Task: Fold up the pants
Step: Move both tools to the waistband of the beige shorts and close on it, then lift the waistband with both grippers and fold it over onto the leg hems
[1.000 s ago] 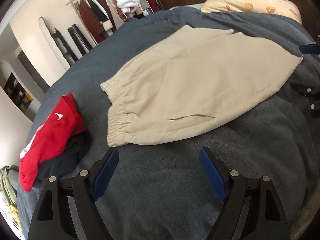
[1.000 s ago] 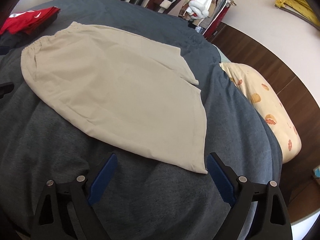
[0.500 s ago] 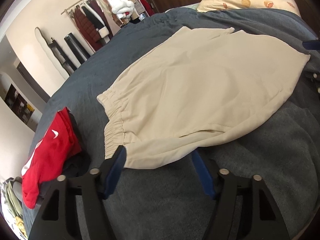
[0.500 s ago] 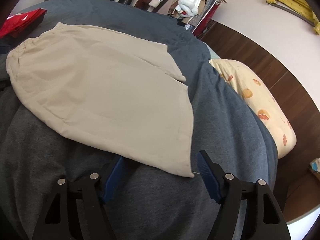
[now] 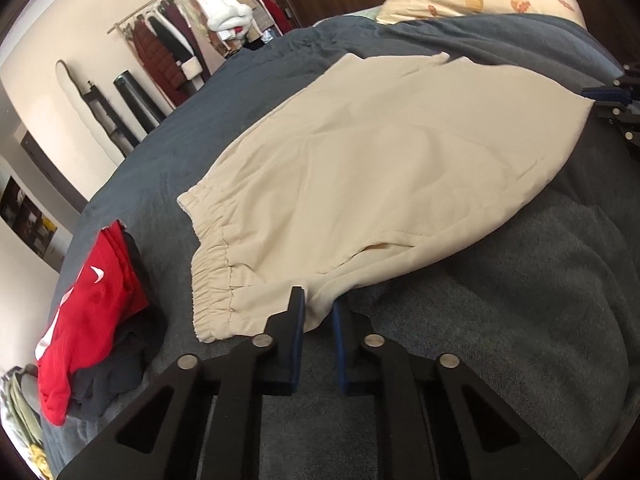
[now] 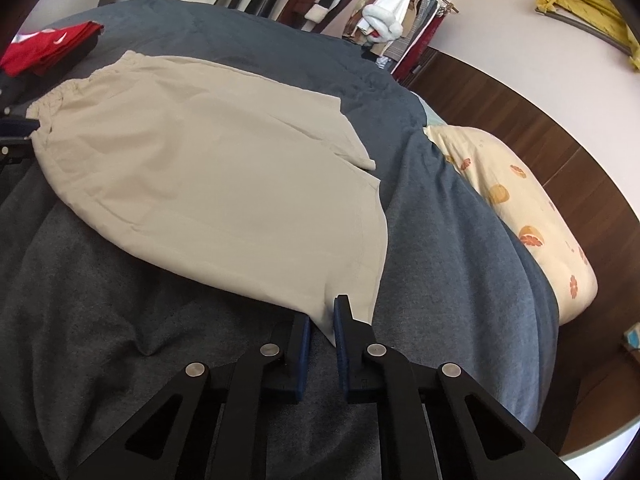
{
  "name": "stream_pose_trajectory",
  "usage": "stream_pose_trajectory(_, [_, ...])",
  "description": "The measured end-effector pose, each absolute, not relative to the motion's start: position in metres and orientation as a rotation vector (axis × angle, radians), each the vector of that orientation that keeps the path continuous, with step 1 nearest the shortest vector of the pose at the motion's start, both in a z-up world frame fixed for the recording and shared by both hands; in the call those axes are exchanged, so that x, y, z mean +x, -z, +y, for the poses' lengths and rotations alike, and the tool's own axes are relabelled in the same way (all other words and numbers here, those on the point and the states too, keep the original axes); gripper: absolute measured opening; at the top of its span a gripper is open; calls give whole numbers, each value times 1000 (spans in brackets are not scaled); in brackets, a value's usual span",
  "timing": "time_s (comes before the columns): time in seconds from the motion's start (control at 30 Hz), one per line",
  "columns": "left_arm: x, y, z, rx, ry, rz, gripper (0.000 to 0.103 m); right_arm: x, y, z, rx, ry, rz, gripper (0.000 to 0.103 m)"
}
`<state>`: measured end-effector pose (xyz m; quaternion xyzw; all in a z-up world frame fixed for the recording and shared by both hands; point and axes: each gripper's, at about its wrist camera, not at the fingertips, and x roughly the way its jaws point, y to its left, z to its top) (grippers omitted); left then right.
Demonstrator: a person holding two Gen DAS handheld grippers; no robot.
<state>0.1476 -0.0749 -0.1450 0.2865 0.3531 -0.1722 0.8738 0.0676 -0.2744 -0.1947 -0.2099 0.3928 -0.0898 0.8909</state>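
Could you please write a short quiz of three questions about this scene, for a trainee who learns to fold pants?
1. True or false: both tongs are shut on the beige pants.
2. Multiple choice: the left tongs pinch the near edge of the pants
A) at the hem
B) close to the elastic waistband
C) in the middle of a leg
3. Short answer: which corner of the pants do the right tongs hold, and what lies under the pants?

Key
1. True.
2. B.
3. The near corner of the leg hem; the pants lie on a dark blue-grey blanket on the bed.
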Motion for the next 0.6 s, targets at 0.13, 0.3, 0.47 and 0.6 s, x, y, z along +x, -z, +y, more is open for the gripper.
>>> stream_pose_trajectory(0.13, [148, 138, -74, 578, 341, 723, 7, 67, 184, -277, -427, 195, 788, 7])
stream_pose_trajectory(0.3, [150, 125, -74, 551, 320, 693, 6, 67, 165, -282, -409, 208, 737, 4])
stream_pose_trajectory(0.47, [155, 108, -72, 525, 298, 664, 5, 70, 144, -286, -382, 198, 677, 2])
stream_pose_trajectory(0.6, [161, 95, -73, 514, 279, 639, 5, 77, 130, -291, -345, 185, 647, 1])
